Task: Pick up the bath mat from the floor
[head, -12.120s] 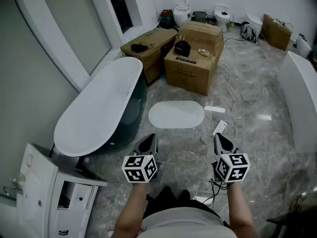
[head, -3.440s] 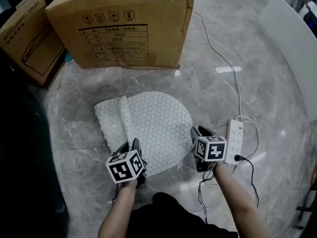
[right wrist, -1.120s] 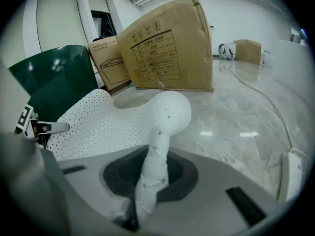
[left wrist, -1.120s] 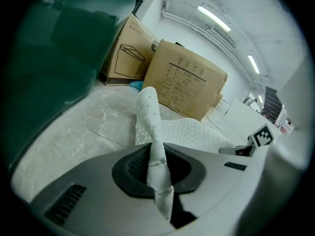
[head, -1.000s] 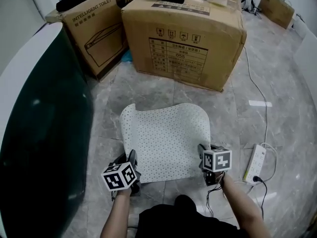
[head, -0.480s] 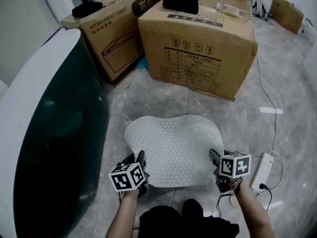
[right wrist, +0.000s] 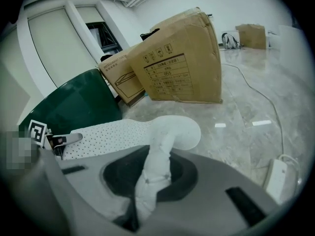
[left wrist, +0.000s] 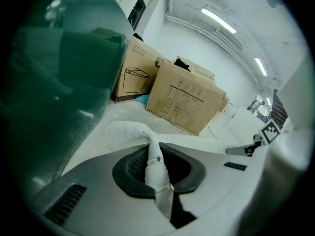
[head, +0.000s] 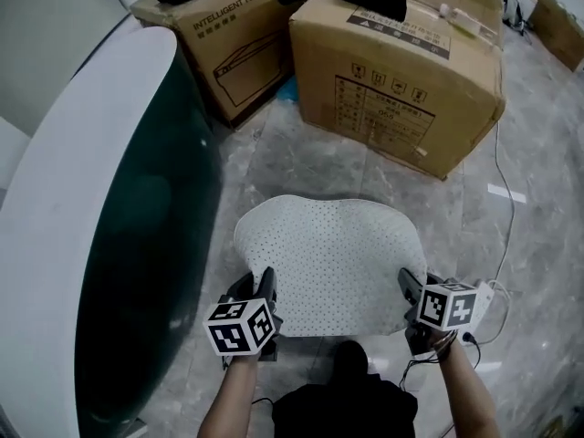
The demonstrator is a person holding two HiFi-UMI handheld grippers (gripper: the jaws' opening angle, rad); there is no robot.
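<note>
Left gripper [head: 265,286] and right gripper [head: 404,287]: jaws of each clamped narrow on a near corner of the white perforated bath mat [head: 333,261]. The mat spans between both grippers, over the grey marble floor [head: 274,158]. Dark green bathtub [head: 137,217] at left. Large cardboard box [head: 401,71] stands beyond the mat.

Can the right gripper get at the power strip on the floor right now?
Probably not yet: the right gripper is shut on the bath mat, so its jaws are taken. The power strip lies on the floor beside it, nothing between them.
</note>
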